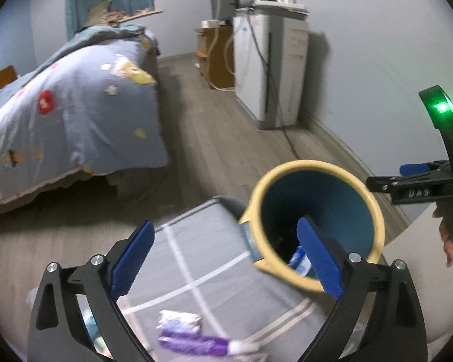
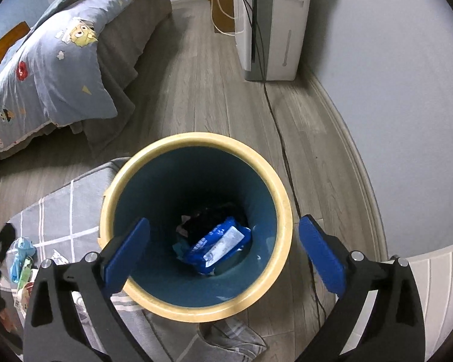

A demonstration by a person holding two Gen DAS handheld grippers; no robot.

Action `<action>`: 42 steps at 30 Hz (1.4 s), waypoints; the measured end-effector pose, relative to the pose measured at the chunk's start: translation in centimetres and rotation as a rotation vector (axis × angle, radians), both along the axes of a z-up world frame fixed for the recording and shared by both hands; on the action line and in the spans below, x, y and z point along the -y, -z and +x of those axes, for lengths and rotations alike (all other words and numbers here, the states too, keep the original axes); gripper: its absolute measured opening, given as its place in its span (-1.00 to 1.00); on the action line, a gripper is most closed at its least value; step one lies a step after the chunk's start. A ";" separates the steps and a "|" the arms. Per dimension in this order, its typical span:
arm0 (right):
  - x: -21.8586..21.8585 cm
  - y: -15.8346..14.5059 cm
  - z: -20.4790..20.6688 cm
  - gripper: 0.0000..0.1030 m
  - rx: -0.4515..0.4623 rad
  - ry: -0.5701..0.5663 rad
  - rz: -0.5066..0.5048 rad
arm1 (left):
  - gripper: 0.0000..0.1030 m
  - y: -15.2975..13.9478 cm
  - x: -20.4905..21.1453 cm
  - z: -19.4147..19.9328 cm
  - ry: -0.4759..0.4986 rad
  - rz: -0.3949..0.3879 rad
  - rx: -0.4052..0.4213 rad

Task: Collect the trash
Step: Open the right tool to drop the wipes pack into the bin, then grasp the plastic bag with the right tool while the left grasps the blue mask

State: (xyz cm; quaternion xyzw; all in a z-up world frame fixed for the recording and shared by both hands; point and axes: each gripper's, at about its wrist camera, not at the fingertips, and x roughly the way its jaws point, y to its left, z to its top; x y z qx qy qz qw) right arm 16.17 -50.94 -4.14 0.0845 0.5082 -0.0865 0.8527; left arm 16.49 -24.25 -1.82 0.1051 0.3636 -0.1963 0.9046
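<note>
round blue bin (image 2: 196, 289) with smooth cream rim stands on wood-plank floor (image 2: 202, 90) at grey checked rug (image 2: 54, 211) edge. glossy blue wrapper (image 2: 219, 246) lies crumpled inside. right gripper (image 2: 223, 253) above, fingers wide, empty; left gripper (image 1: 226, 256) wide too.

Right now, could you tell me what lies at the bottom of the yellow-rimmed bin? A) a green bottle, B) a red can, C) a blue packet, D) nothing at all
C: the right wrist view looks straight down into the bin, where a blue packet rests on some darker scraps.
</note>
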 end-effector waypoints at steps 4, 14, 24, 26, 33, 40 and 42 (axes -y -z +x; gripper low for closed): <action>-1.5 -1.4 -0.5 0.89 0.030 -0.024 -0.002 | 0.87 -1.6 -3.9 -1.1 -0.051 0.006 0.022; -7.3 -4.2 -2.1 0.89 0.074 -0.128 0.043 | 0.88 -4.0 -14.3 -5.1 -0.212 0.034 0.046; -14.1 -7.0 -4.9 0.89 0.138 -0.194 0.058 | 0.89 -3.4 -22.3 -9.1 -0.355 0.020 0.026; -15.6 -7.0 -5.5 0.89 0.138 -0.213 0.059 | 0.89 -3.2 -23.4 -9.7 -0.370 0.008 0.019; -19.9 -5.1 -6.5 0.89 0.101 -0.255 0.034 | 0.89 -1.9 -26.0 -10.8 -0.394 0.009 0.008; -23.4 -1.8 -6.9 0.89 0.032 -0.257 0.060 | 0.89 0.5 -28.5 -10.5 -0.414 0.013 -0.032; -24.3 -0.9 -6.7 0.89 0.009 -0.271 0.052 | 0.89 1.2 -28.9 -10.1 -0.421 0.012 -0.051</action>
